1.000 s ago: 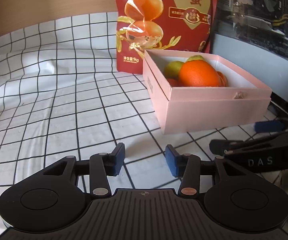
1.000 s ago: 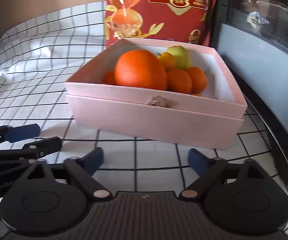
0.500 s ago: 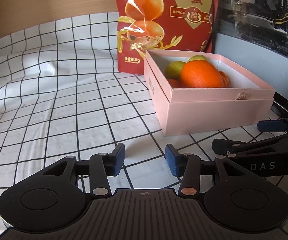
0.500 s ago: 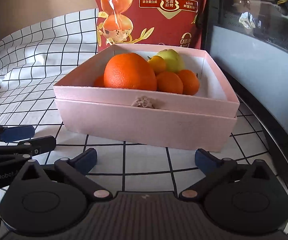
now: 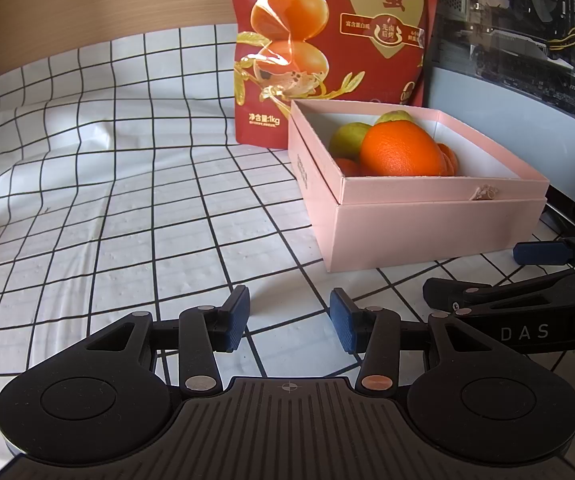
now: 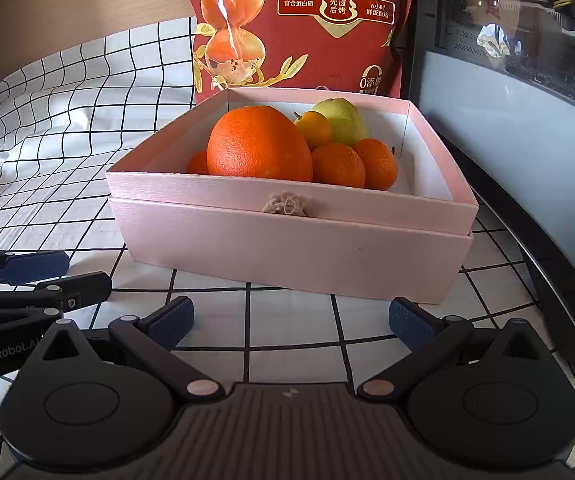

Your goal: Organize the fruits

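A pink box (image 6: 287, 256) stands on the checked cloth and also shows in the left wrist view (image 5: 427, 224). It holds a large orange (image 6: 259, 144), small tangerines (image 6: 337, 166) and a green pear (image 6: 341, 122); the large orange (image 5: 401, 150) and green fruit (image 5: 347, 138) show from the left too. My right gripper (image 6: 289, 322) is open and empty, just in front of the box. My left gripper (image 5: 289, 320) is open and empty, left of the box and low over the cloth.
A red snack bag (image 6: 299, 24) stands upright behind the box. A dark computer case (image 6: 527, 100) with a glass side runs along the right. The white checked cloth (image 5: 107, 200) spreads out to the left, rumpled at the far side.
Both grippers have drawn back slightly from the box. The right gripper's jaws have opened wider. The fruit has not moved.
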